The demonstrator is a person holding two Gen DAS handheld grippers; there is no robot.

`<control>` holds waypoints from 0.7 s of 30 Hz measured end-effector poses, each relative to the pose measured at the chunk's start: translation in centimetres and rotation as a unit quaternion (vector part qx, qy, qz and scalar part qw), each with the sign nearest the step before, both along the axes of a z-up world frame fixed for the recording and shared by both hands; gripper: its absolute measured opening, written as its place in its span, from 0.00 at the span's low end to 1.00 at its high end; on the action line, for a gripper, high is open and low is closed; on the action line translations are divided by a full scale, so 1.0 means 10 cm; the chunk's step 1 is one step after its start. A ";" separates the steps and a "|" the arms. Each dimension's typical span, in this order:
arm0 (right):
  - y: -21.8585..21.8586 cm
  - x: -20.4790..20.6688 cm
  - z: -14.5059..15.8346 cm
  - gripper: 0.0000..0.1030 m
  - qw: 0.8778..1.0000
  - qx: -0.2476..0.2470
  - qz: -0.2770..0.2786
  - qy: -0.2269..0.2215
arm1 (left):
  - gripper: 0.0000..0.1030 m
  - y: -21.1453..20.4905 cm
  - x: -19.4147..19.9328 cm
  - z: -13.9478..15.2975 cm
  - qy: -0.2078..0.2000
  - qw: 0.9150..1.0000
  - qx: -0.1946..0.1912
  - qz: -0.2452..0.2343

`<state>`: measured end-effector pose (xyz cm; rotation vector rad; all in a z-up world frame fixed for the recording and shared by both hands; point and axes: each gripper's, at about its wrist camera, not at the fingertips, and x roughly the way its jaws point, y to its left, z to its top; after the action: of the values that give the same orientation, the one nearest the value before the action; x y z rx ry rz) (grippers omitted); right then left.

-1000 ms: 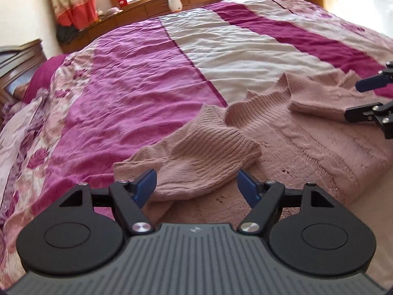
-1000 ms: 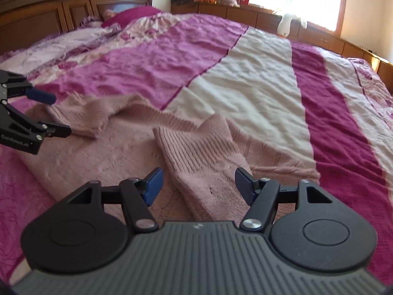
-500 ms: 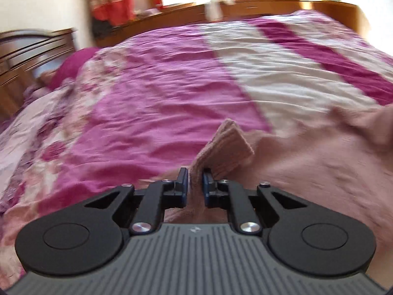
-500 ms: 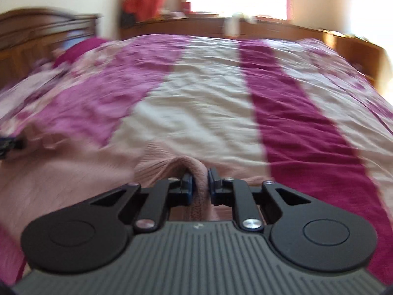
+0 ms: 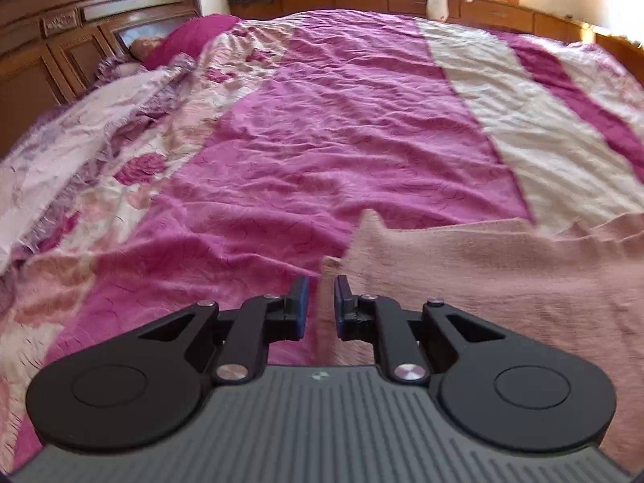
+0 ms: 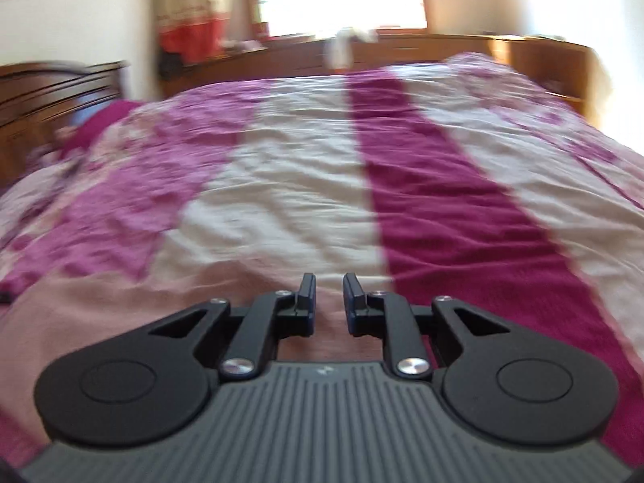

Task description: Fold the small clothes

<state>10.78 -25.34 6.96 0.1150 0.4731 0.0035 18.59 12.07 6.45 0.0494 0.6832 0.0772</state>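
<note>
Jaws of both the left gripper [image 5: 320, 302] and right gripper [image 6: 329, 302] stand narrowly parted; whether they pinch the pale pink knitted sweater [image 5: 503, 277] is unclear. It lies on the magenta-and-cream striped bedspread [image 5: 342, 129], at five o'clock.

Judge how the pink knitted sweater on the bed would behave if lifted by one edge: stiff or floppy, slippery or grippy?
Probably floppy: the pink sweater lies draped and rumpled on the bedspread, holding no shape of its own. Likely grippy rather than slippery, since its surface looks coarse and knitted. It would probably sag and stretch between the left gripper and any other hold.
</note>
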 end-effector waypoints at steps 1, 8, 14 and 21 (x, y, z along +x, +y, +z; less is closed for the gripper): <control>0.06 0.02 0.00 0.17 1.000 0.000 0.028 0.006 | 0.16 -0.02 -0.05 0.02 0.002 1.000 -0.007 -0.004; 0.34 0.41 -0.25 0.18 0.991 -0.042 0.095 0.087 | 0.49 -0.23 -0.20 -0.05 0.013 0.999 0.008 -0.040; -0.09 0.56 -0.28 0.40 0.998 -0.009 -0.026 0.060 | 0.55 -0.23 -0.19 -0.22 0.028 0.999 0.021 -0.034; -0.38 0.42 -0.36 0.49 0.995 0.029 -0.071 0.068 | 0.66 -0.10 -0.15 -0.24 0.037 0.999 -0.011 -0.017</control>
<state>14.99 -29.19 3.41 0.2076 0.6000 -0.1316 17.06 11.11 4.04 0.0418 0.7572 0.0358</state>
